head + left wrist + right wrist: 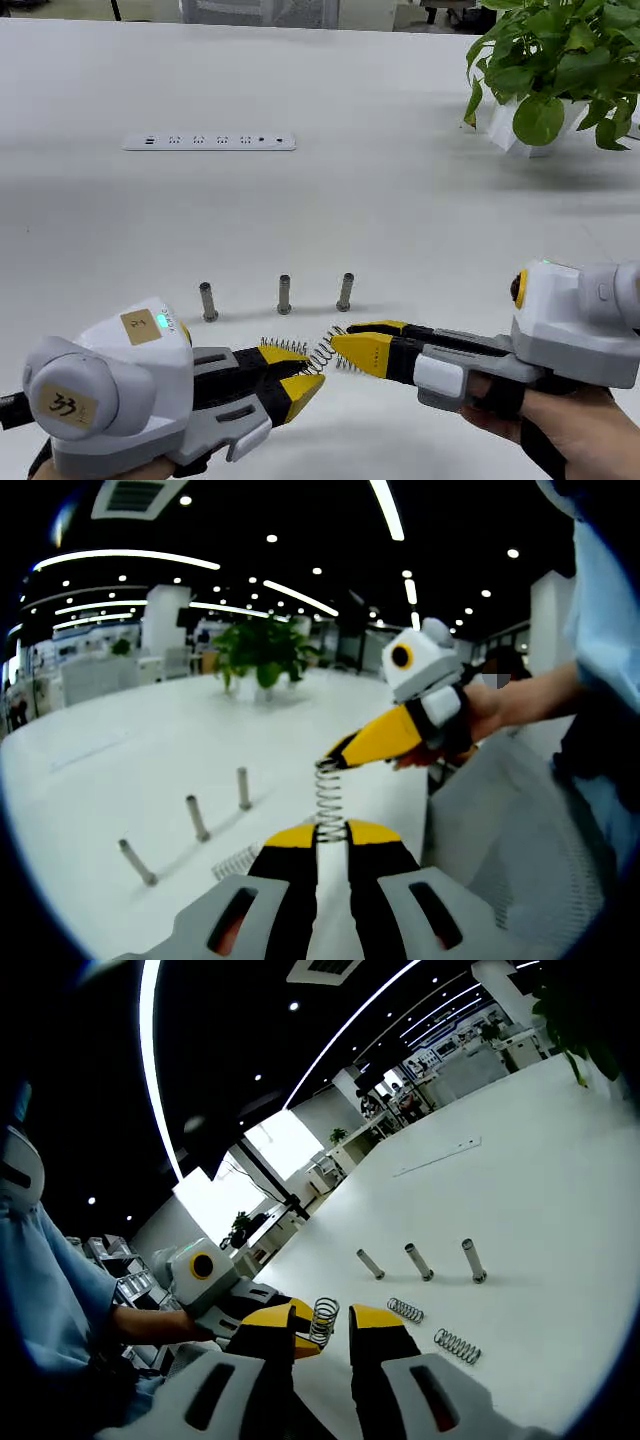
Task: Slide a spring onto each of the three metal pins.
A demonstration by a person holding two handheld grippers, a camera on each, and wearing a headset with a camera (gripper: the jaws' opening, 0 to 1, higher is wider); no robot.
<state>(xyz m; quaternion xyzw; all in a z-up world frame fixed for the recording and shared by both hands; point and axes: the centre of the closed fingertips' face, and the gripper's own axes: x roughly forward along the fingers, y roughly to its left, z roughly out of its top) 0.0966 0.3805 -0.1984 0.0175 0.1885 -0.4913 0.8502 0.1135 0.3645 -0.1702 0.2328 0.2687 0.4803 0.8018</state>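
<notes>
Three short grey metal pins (284, 294) stand upright in a row on the white desk (350, 200), all still bare; just in front of them a thin coiled steel spring (326, 352) spans the air between the yellow-tipped left gripper (318, 373), clenched on one end, and the yellow-tipped right gripper (336, 340), pinched on the other, probably to hand it over and line it up for threading. Two loose steel springs (405, 1310) wait on the desk near the pins; the one container, a white pot (505, 130) at the far corner, holds a leafy green plant (550, 60).
</notes>
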